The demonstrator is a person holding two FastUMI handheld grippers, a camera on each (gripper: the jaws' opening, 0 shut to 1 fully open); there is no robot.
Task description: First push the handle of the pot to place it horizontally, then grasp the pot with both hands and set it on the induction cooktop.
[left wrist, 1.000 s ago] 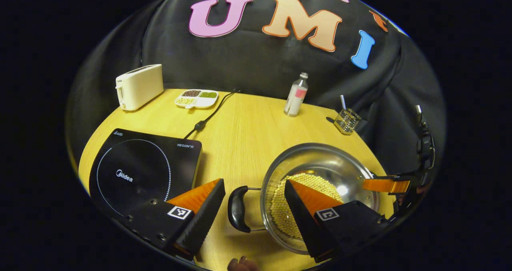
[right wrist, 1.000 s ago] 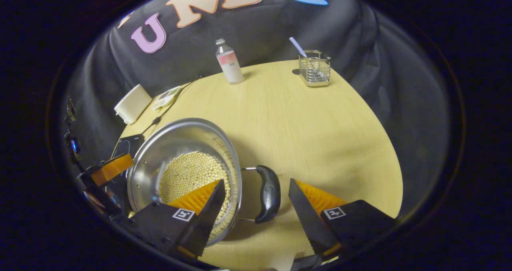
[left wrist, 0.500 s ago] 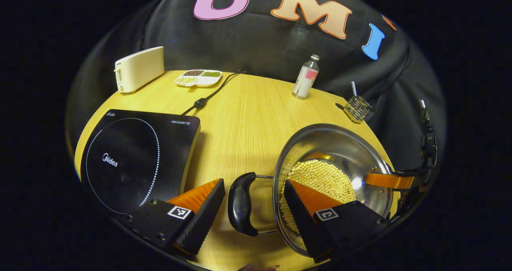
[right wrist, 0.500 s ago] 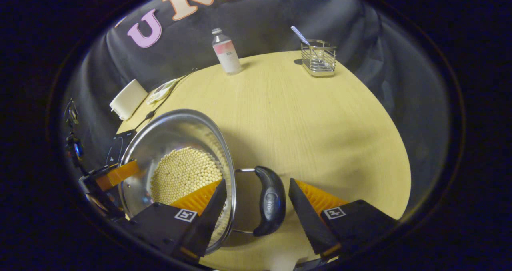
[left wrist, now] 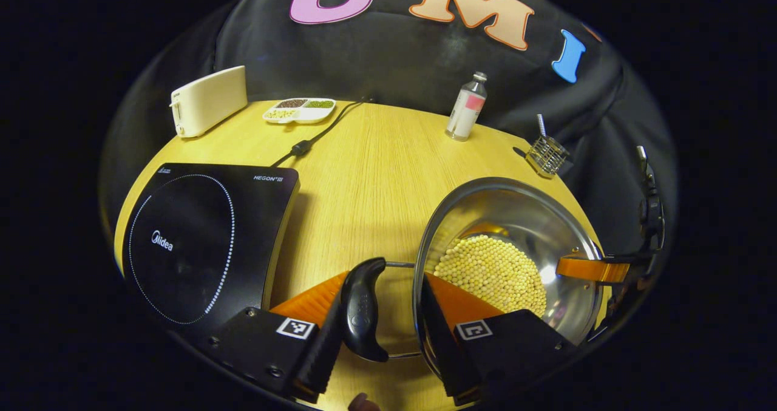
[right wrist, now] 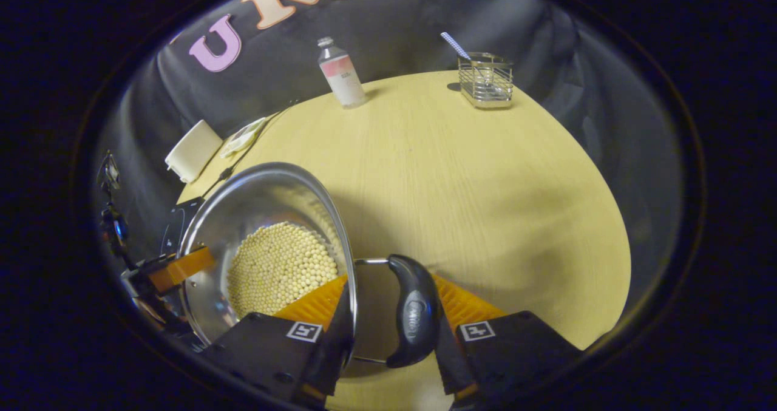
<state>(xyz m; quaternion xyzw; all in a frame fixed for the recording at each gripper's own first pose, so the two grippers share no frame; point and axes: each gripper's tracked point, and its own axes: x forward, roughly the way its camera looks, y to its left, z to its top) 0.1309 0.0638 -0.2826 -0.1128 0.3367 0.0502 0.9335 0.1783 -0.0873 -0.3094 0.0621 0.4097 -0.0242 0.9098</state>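
**Grippers closing on both pot handles**

Left gripper (left wrist: pixel 377 338) is narrowed around the black curved plastic handle (left wrist: pixel 363 309) on the pot's near side; one finger touches the grip's outer face, while the other sits by the steel wall, and I cannot tell whether it presses yet. Right gripper (right wrist: pixel 391 338) is likewise drawn in around the opposite black handle (right wrist: pixel 416 311), with one finger against the grip and the other tucked by the rim, full contact unclear.

The shiny round stainless-steel pot (left wrist: pixel 516 217), its bottom covered with pale yellow beans (left wrist: pixel 491 271), rests on the light wooden surface (left wrist: pixel 364 174), well to the side of the black glass induction cooktop (left wrist: pixel 200 235). Both handles lie level, so the pushing step looks done and the two-handed grasp is in hand.

To do it well, each gripper should squeeze until the grip is firmly pinched, centred along its length so the pot does not swing. Lift with both hands at once and keep the rim level, as the loose beans would slide. Carry it low toward the cooktop's dotted ring.
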